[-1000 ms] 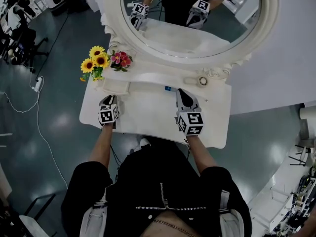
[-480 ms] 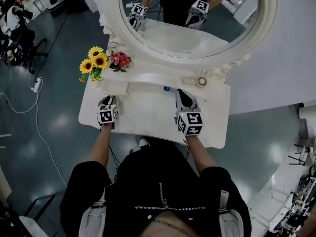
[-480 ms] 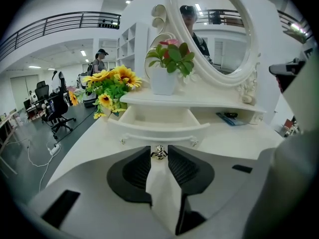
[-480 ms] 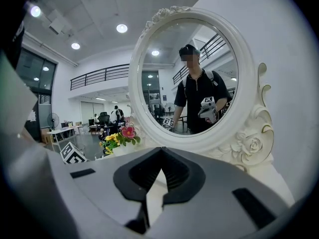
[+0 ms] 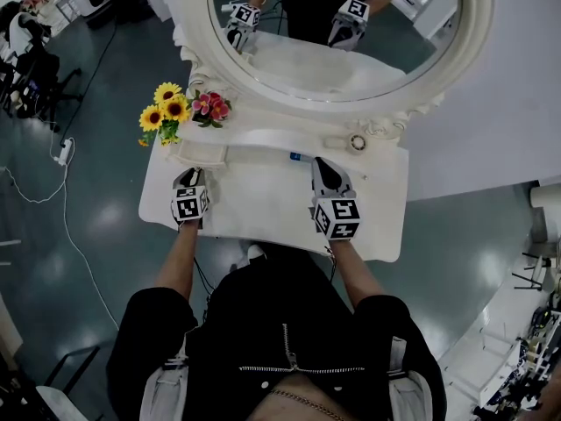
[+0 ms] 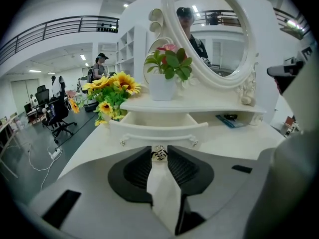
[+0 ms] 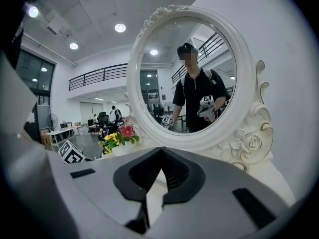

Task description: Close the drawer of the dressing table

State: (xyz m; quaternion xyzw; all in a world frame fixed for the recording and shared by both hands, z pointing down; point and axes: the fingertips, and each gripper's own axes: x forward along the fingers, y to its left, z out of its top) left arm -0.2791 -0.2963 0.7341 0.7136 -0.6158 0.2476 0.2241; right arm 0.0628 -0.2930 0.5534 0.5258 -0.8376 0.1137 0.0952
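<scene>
The drawer [image 6: 158,126] is seen pulled out from under the left end of the raised shelf [image 6: 189,103], toward the back left corner of the dressing table [image 5: 263,202], so the closing is judged not yet done. The jaws of the left gripper [image 6: 159,151] are set a narrow gap apart and appear clamped on the small metal knob [image 6: 159,154] at the middle of the drawer front. The right gripper [image 5: 321,162] is held over the middle of the table top, its jaw tips brought together on nothing.

Several slips can be expected. The knob is small and smooth, so it may be lost from the pads if the push is angled downward rather than along the drawer's travel. If the push is made off line, the drawer may be skewed and jammed in its opening. A hard shove may be passed into the shelf, and the flower pot [image 6: 162,87] standing just above the drawer could be rocked or tipped. The jaw tips could be knocked against the shelf edge as the front is driven home.

The inside of the drawer is barely shown, so its contents cannot be told. The flat blue item [image 5: 299,157] under the shelf and the small round item [image 5: 358,142] below the mirror [image 5: 333,68] are too small to be identified.
</scene>
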